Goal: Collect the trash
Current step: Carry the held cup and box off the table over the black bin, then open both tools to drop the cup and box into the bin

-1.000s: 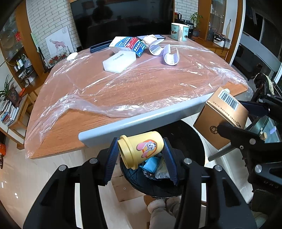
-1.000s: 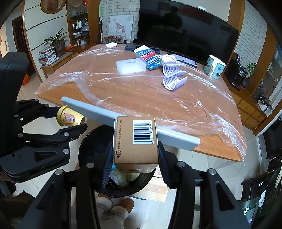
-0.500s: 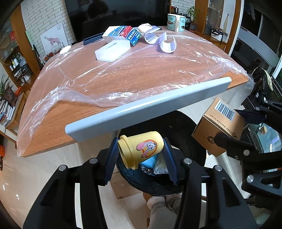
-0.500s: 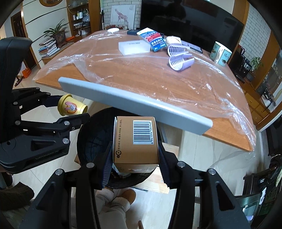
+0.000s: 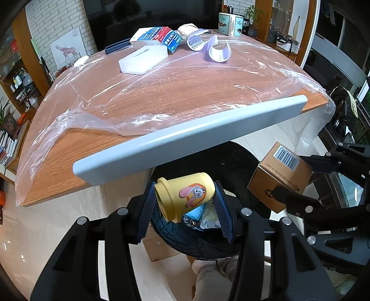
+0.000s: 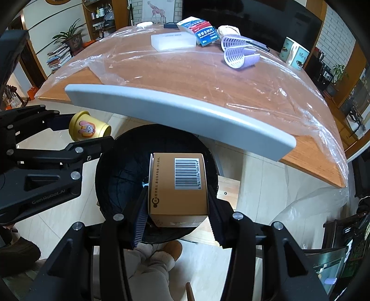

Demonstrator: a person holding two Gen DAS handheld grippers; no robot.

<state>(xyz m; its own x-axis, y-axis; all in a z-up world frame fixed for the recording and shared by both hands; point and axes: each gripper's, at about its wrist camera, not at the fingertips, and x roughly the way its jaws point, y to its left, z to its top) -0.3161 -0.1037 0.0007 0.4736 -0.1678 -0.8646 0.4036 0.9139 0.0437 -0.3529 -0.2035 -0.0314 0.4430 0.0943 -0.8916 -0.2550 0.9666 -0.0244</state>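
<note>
My left gripper [image 5: 185, 203] is shut on a yellow cup [image 5: 185, 199] with a rabbit picture, held on its side above the black trash bin [image 5: 231, 162]. The cup also shows in the right wrist view [image 6: 89, 128], at the bin's left rim. My right gripper [image 6: 178, 201] is shut on a brown cardboard box [image 6: 179, 185] with a barcode, held over the bin's [image 6: 120, 185] mouth. The box also shows in the left wrist view [image 5: 281, 176], to the right. Blue and white scraps [image 5: 203, 214] lie inside the bin.
A wooden table [image 5: 161, 92] under clear plastic film stands just beyond the bin, with a grey chair back [image 5: 185, 136] in front of its edge. On the far side lie a white box [image 5: 143, 59], a blue-red carton [image 5: 157, 37], white racks [image 5: 208, 46] and a mug [image 5: 229, 20].
Both grippers have dropped lower and drawn back from the table with their loads, so the bin now lies more directly under the box. Both grips are unchanged.
</note>
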